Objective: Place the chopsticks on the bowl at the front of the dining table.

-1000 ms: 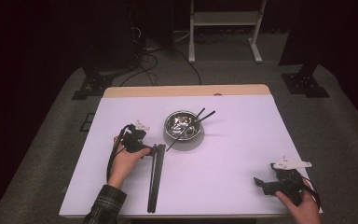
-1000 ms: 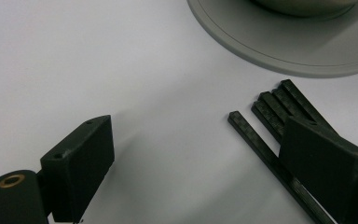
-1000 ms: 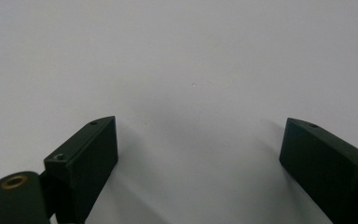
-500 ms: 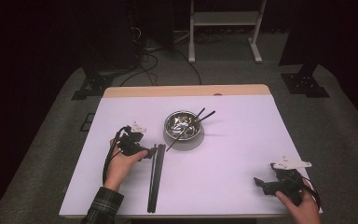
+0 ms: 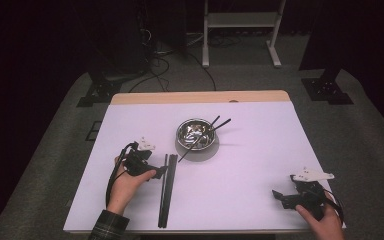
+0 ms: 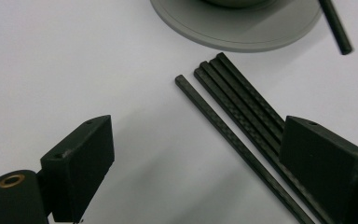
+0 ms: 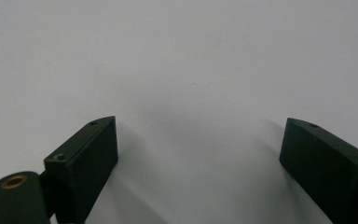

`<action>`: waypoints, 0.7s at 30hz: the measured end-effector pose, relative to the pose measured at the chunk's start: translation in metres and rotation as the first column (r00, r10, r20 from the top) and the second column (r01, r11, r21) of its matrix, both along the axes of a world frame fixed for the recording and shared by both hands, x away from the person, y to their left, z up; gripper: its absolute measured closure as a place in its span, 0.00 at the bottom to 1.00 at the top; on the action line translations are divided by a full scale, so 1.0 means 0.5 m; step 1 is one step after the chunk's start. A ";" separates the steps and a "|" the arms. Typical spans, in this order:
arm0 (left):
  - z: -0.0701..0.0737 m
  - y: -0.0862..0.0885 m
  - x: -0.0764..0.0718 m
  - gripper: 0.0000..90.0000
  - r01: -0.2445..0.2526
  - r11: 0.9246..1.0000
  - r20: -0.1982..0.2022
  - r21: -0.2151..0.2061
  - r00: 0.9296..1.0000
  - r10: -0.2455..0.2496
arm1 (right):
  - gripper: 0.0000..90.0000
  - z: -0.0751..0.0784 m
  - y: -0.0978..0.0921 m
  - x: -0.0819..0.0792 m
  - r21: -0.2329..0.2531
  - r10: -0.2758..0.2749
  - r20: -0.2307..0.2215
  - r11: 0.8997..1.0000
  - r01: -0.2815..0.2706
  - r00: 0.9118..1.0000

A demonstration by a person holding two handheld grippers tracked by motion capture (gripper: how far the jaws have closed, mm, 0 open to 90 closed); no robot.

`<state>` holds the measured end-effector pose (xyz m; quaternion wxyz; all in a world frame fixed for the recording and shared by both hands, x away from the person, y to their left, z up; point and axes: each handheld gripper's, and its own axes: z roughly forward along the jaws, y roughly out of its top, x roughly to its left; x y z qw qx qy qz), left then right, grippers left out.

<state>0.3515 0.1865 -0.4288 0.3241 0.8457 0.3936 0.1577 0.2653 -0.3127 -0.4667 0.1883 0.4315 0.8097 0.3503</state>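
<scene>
A bundle of several black chopsticks (image 5: 167, 192) lies lengthwise on the white table (image 5: 260, 165), left of centre. My left gripper (image 5: 156, 170) is at the bundle's far end, open. In the left gripper view the chopsticks (image 6: 242, 109) run between the jaws, close along the right jaw, and one stick (image 6: 204, 103) lies slightly apart. My left gripper (image 6: 196, 154) holds nothing. A metal bowl (image 5: 195, 134) on a grey plate (image 6: 242, 30) has more chopsticks (image 5: 214, 126) leaning in it. My right gripper (image 5: 281, 196) rests open near the front right corner, with bare table between the jaws (image 7: 198, 144).
A light wooden strip (image 5: 200, 97) edges the table's far side. Beyond it are a white stand (image 5: 240, 25), cables on the floor (image 5: 155, 55) and dark equipment bases (image 5: 325, 87). The table's front edge lies just under both hands.
The left hand has shifted slightly at the far end of the chopstick bundle. The right gripper and the bowl have stayed where they were.
</scene>
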 end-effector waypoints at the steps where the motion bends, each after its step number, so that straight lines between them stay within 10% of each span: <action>1: 0.001 0.000 -0.004 0.10 -0.002 1.000 0.002 -0.005 1.000 0.002 | 0.11 0.000 0.000 0.000 0.000 0.000 0.000 1.000 0.000 1.000; 21: 0.003 0.019 -0.073 0.10 0.022 0.999 0.001 -0.030 1.000 -0.022 | 0.11 0.000 0.000 0.000 0.000 0.000 0.000 1.000 0.000 1.000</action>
